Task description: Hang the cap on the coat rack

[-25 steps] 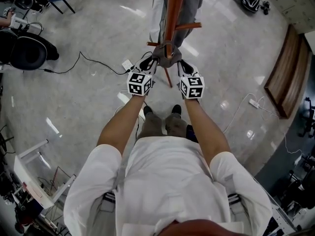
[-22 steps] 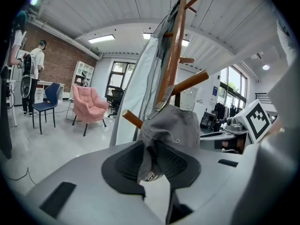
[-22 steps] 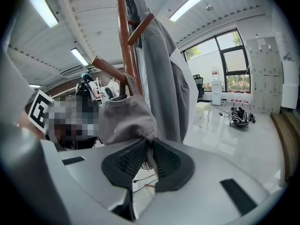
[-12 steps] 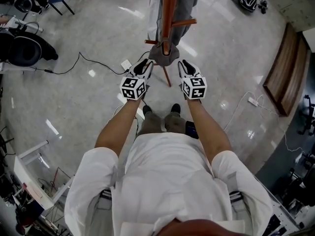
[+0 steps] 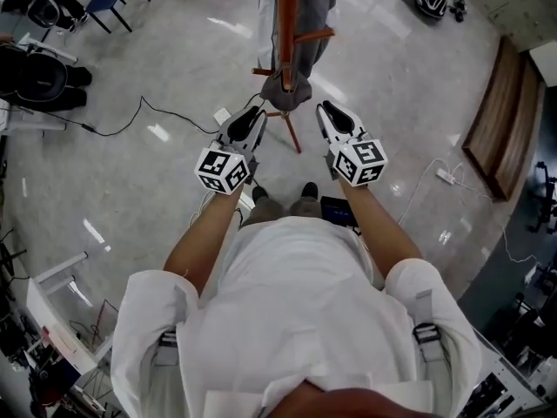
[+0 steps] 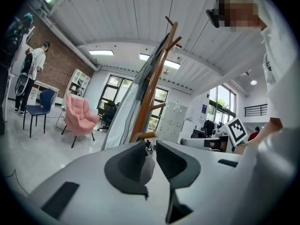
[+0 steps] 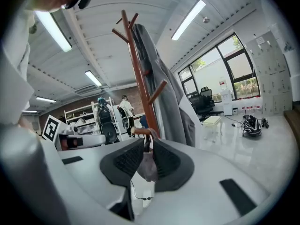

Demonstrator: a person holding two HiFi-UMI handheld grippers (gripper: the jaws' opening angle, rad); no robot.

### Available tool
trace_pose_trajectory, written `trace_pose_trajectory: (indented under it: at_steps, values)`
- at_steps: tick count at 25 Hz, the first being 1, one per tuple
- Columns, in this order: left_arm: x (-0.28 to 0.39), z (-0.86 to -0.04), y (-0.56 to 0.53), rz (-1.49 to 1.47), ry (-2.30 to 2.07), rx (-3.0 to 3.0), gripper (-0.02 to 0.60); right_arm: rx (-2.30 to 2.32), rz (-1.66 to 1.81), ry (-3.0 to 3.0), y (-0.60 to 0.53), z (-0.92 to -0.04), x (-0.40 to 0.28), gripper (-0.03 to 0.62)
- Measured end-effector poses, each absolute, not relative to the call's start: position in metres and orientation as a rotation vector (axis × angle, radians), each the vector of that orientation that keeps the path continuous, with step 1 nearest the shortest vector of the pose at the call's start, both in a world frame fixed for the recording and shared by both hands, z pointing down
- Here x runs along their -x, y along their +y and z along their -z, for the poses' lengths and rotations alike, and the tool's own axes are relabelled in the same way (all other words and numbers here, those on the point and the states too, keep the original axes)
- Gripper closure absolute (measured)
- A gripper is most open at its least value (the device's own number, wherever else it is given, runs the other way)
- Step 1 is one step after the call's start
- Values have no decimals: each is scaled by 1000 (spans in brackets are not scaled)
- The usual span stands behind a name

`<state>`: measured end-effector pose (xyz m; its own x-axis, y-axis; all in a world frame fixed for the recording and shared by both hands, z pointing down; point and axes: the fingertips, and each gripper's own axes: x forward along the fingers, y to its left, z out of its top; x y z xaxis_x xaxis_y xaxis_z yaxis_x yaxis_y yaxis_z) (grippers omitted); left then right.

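Glossy floor (image 5: 157, 77) surrounds the coat rack (image 5: 287, 16); its hung cap (image 5: 285, 90) looks soft and light, best pinched at the rim, while left tool (image 5: 253, 113) and right tool (image 5: 325, 108) sit slightly parted, empty.

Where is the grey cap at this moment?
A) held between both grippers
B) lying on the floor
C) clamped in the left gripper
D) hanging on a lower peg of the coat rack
D: the cap hangs from a lower peg of the coat rack; the left gripper and right gripper are apart from it, jaws open.

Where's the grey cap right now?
Head view, top centre: the grey cap hangs on a low peg of the wooden coat rack, between the left gripper and right gripper.
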<state>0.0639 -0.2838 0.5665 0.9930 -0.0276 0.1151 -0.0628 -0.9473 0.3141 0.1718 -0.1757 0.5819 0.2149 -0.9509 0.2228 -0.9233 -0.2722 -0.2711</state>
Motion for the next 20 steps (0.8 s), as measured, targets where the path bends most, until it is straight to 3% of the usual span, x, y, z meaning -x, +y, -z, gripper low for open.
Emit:
trace_pose_trajectory:
  at_steps: [10, 20]
  values:
    - [-39, -446, -276, 52, -74, -2824, 528, 2365, 165, 1860, -128, -422, -174, 549]
    - [-20, -370, -273, 131, -95, -2922, 557, 2333, 21, 1903, -102, -368, -170, 559]
